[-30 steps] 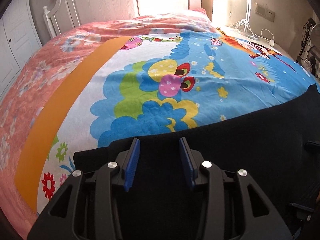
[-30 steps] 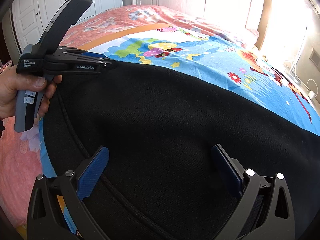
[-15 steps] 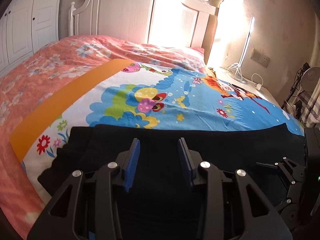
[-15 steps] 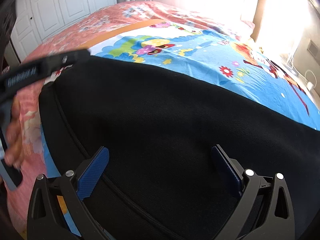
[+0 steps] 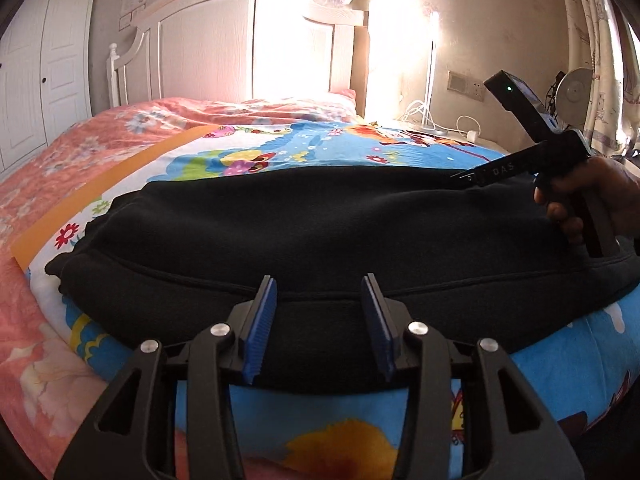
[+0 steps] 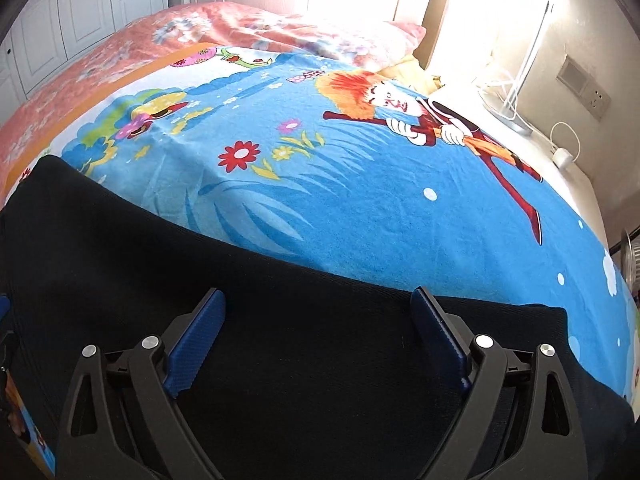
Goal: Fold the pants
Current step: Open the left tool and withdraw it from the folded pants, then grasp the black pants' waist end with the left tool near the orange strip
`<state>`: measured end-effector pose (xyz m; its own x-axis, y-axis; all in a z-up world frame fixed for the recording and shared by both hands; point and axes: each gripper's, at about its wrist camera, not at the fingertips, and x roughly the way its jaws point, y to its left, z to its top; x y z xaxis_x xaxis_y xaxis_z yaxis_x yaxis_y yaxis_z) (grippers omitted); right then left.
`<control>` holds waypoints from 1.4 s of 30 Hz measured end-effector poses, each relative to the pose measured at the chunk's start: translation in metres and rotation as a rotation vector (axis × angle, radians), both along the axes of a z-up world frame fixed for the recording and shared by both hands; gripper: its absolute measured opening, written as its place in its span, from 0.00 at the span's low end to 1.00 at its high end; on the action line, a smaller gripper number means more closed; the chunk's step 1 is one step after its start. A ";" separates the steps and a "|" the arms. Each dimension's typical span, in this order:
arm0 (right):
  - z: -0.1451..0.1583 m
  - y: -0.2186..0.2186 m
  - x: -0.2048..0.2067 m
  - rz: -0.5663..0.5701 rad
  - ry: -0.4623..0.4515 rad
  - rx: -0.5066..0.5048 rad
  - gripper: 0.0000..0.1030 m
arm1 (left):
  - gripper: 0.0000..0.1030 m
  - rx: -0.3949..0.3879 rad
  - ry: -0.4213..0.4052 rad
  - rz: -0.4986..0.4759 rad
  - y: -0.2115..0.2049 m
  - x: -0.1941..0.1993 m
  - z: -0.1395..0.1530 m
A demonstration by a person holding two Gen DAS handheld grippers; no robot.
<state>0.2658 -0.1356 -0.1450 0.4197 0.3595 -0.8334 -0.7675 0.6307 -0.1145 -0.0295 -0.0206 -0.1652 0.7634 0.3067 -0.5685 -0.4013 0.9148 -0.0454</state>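
Black pants lie flat across a colourful cartoon blanket on the bed. My left gripper is open and empty, above the near edge of the pants. The hand-held right gripper shows at the right of the left wrist view, over the right end of the pants. In the right wrist view the right gripper is wide open and empty, low over the pants, near their far edge.
The blanket lies over a pink floral bedspread. A white headboard stands at the back. A bedside surface with cables and a charger is at the right. White wardrobe doors stand at the left.
My left gripper has pulled back towards the foot of the bed, so the whole pants show. My right gripper has swung right, towards the far edge of the pants. Both stay open.
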 end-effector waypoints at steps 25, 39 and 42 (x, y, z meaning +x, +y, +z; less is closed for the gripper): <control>-0.005 0.109 -0.098 0.287 0.104 0.034 0.91 | 0.43 -0.683 -0.270 0.382 0.164 -0.099 -0.009; -0.004 0.104 -0.100 0.177 -0.149 -0.034 0.94 | 0.54 -0.377 -0.071 0.621 0.175 -0.077 0.018; -0.005 0.105 -0.097 0.175 -0.136 -0.029 0.94 | 0.55 -0.210 -0.001 0.751 0.177 -0.074 0.035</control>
